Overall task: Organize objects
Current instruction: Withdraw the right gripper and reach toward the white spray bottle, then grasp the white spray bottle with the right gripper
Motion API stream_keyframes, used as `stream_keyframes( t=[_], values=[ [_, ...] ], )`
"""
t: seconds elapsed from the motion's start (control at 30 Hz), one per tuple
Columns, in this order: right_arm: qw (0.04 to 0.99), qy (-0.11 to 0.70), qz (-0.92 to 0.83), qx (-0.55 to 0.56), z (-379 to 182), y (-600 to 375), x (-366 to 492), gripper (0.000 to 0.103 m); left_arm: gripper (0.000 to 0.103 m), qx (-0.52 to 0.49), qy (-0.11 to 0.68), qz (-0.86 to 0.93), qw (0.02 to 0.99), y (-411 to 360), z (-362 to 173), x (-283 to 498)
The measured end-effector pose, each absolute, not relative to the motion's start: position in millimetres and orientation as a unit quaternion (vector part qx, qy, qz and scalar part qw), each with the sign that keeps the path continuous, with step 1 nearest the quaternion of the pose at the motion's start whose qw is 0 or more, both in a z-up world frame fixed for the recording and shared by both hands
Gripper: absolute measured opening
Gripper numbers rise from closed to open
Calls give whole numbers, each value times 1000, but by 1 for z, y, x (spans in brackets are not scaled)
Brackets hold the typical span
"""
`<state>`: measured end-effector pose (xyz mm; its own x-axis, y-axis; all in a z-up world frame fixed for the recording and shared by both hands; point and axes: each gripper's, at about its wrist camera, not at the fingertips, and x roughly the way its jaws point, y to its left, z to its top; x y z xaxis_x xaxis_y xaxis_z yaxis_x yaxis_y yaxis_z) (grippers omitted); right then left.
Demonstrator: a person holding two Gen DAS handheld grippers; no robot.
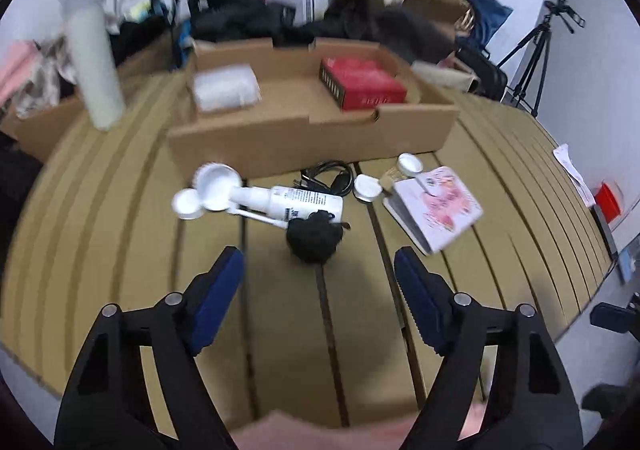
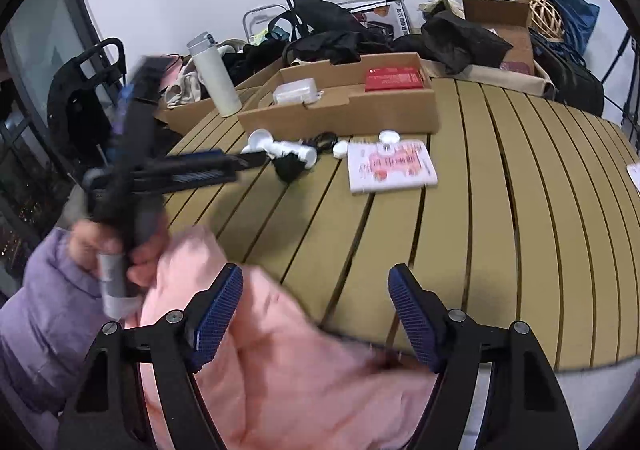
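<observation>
A black pouch (image 1: 314, 241) lies on the slatted worktop (image 1: 280, 330), at 12 o'clock just ahead of the left claw (image 1: 318, 278), whose jaws stand wide with nothing between them. A white spray bottle (image 1: 288, 200) touches it at 11 o'clock; a pink booklet (image 1: 436, 208) lies at 2 o'clock. The cardboard tray (image 1: 312, 130) sits beyond. The right claw (image 2: 316, 302) stands wide, empty, over a pink sleeve (image 2: 280, 370).
</observation>
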<state>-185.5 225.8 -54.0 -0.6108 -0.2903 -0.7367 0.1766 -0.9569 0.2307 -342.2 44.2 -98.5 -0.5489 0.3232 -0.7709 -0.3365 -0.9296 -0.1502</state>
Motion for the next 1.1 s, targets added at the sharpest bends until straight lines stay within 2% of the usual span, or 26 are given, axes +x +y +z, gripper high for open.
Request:
stream_keyframes(
  t=[0.03,0.1,0.13,0.17,0.23,0.27,0.3,0.43,0.5,0.6,0.63,0.67,0.73,0.87,1.1],
  values=[
    [132,-69,-895,421,-54,226,-192,79,72,-449,-4,872,194,46,-108,-354],
    [141,-70,-896,416,-55,224,-215,79,54,-458,-14,864,209,48,-119,-366],
    [145,-66,-896,415,-56,222,-228,79,25,-466,-20,858,214,47,-125,-369],
    [150,-56,-896,415,-58,218,-245,79,19,-472,-28,854,215,46,-129,-371],
    [159,-35,-897,412,-63,208,-279,79,15,-470,-62,852,222,32,-130,-366],
    [164,-30,-897,410,-66,204,-294,75,1,-464,-74,856,217,22,-128,-358],
    [171,-26,-896,409,-69,199,-310,67,1,-457,-84,861,208,12,-125,-349],
    [209,15,-879,427,-103,159,-382,50,1,-466,-140,857,170,-36,-129,-319],
    [225,37,-866,445,-119,141,-397,38,1,-476,-146,855,145,-51,-131,-312],
    [225,57,-866,442,-135,131,-401,34,4,-470,-137,861,139,-54,-125,-313],
    [229,49,-864,446,-136,133,-399,33,12,-466,-124,863,152,-48,-122,-314],
    [229,46,-862,449,-136,134,-397,32,30,-460,-112,865,167,-41,-120,-317],
    [234,47,-858,456,-135,137,-386,29,56,-452,-89,865,198,-25,-118,-321],
    [236,35,-849,472,-131,144,-367,29,57,-461,-67,847,257,5,-124,-333],
    [227,-53,-852,469,-112,185,-369,29,57,-480,-46,827,289,26,-136,-334]
  ],
)
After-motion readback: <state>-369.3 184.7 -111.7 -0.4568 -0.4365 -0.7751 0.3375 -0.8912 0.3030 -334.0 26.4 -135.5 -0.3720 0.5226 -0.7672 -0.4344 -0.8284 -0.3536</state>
